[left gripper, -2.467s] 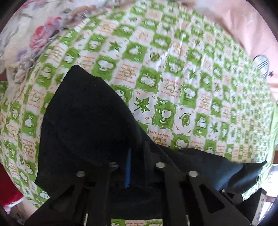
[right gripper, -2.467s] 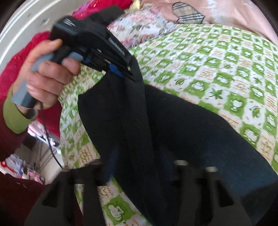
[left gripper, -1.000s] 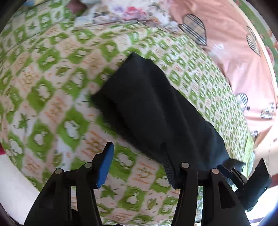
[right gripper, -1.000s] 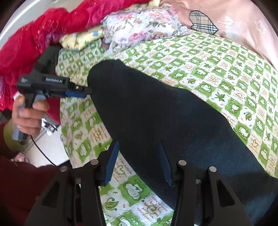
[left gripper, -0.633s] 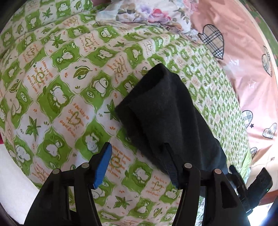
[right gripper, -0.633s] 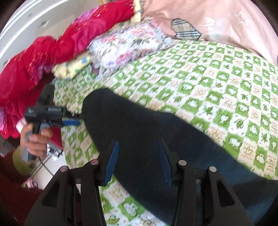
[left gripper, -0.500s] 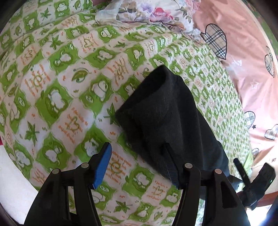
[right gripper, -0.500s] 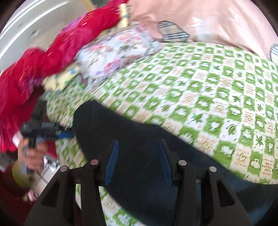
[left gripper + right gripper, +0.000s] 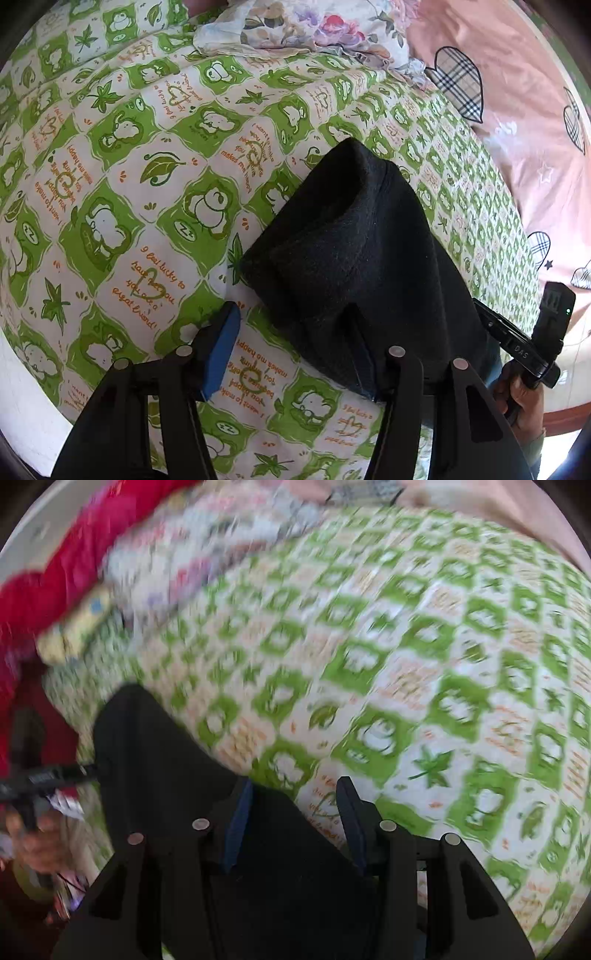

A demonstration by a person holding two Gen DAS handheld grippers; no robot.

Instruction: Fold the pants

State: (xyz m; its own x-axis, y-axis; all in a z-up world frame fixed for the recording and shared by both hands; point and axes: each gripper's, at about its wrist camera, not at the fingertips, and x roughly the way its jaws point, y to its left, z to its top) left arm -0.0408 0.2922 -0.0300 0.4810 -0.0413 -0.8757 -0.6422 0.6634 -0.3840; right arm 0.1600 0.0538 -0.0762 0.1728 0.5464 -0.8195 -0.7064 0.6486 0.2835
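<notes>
pants (image 9: 362, 251): black, folded into a thick band, lying on the bed's green-checked sheet (image 9: 122, 192)
left gripper (image 9: 291, 332): spread, astride the near edge; jaws have just narrowed slightly, pinching nothing
right gripper (image 9: 293, 805): spread over the other end, blurred
step: likely regrasp; take all layers, both ends evenly
room: floral cloth (image 9: 306, 29), pink quilt (image 9: 524, 122)

The picture is smeared with blur. The right gripper (image 9: 293, 805) stands at the bottom centre, jaws apart, over the edge of the black pants (image 9: 166, 775) at lower left. A green checked sheet (image 9: 443, 664) fills the right. Red fabric (image 9: 55, 576) sits upper left.
</notes>
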